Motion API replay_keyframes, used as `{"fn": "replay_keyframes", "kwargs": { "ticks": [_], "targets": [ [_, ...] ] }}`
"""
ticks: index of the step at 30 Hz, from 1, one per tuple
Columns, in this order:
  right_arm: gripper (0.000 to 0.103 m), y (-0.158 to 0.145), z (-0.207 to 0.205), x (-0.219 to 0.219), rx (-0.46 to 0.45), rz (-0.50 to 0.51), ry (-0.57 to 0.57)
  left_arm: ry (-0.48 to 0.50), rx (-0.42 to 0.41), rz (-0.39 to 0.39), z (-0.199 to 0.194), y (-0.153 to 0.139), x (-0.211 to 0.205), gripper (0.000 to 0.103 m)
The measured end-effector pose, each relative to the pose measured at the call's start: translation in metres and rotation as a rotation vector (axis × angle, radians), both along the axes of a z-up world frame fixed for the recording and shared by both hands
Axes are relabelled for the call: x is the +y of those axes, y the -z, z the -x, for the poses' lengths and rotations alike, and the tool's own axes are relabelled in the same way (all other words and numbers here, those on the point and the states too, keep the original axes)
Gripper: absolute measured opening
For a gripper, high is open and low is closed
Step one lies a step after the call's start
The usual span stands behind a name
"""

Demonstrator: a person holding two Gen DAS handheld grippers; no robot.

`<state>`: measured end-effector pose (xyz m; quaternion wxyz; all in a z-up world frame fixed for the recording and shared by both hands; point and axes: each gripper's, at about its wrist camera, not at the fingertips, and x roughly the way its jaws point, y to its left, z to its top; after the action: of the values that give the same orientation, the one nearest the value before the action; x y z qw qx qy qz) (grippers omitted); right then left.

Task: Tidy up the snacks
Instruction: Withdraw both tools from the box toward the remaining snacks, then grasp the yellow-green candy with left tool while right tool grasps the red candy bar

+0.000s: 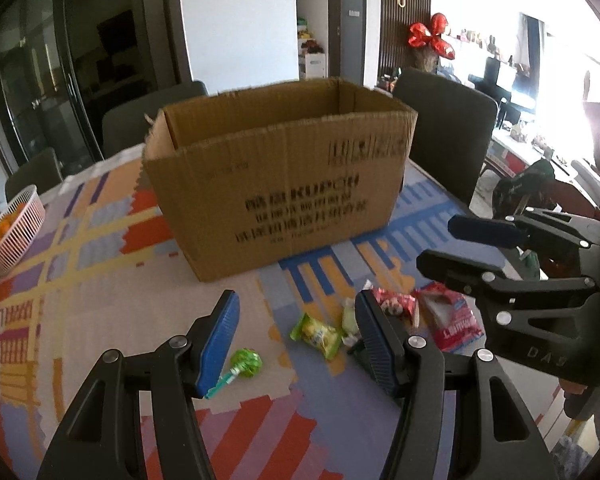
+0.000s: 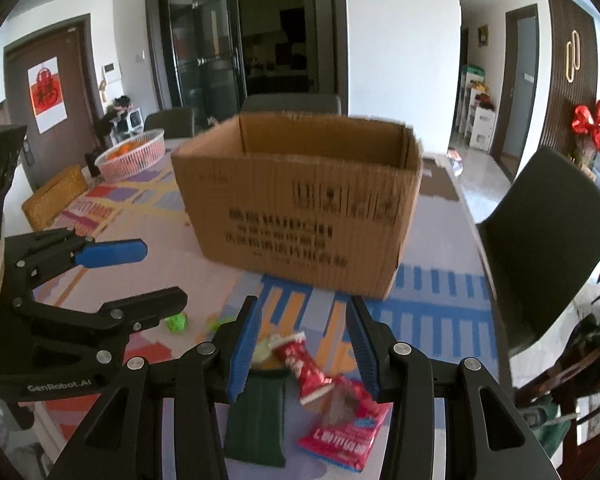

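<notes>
1. Blue ribbed fingers (image 1: pixel 217 344) of the left gripper (image 1: pixel 296 340) parted, gripping nothing, poised over the snacks in front of the cardboard box (image 1: pixel 284 176).
2. Left view, step in hand: approach, nothing yet lifted. Next move likely calls for lowering around the green wrapped candy (image 1: pixel 315 335), then closing gently on crinkly film.
3. Also in front of the box: a green lollipop (image 1: pixel 247 363) with round foil head and thin stick, beside the left pad; a red sachet (image 1: pixel 454 320), flat and glossy.
4. Box itself: corrugated brown card, open-topped, printed black, standing on a patterned tablecloth (image 1: pixel 100 248). Off to the box's left, a pink plastic basket (image 1: pixel 16 232) of oranges.
5. Right view: right gripper (image 2: pixel 304 348) likewise released, empty, jaws straddling a small red wrapper (image 2: pixel 304 364) in front of the box.
6. Nearby, a dark green ridged packet (image 2: pixel 256 416) and the red sachet, both flat and slippery-looking; a low pinch on an edge seems wise.
</notes>
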<state>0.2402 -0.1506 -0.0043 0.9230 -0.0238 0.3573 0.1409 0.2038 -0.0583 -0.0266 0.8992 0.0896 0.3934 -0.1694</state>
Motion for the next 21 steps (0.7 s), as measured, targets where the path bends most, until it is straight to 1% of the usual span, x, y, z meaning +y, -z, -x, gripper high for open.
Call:
{"fn": "replay_keyframes", "kwargs": {
  "ticks": [8,15,18,21],
  "targets": [
    [0.045,0.034,-0.002,-0.001,0.089,0.018,-0.006,0.013,0.070,-0.018,-0.007,0.030,-0.003,0.059],
    [0.045,0.057,-0.010,-0.002,0.146,0.043,-0.002,0.004,0.136,0.003,-0.022,0.054,0.000,0.058],
    [0.045,0.064,-0.015,-0.001,0.171,0.039,0.001,0.005,0.157,0.019,-0.029,0.062,0.001,0.056],
    [0.045,0.068,-0.017,0.001,0.177,0.045,-0.002,0.005,0.170,0.027,-0.034,0.069,0.000,0.054]
  ]
}}
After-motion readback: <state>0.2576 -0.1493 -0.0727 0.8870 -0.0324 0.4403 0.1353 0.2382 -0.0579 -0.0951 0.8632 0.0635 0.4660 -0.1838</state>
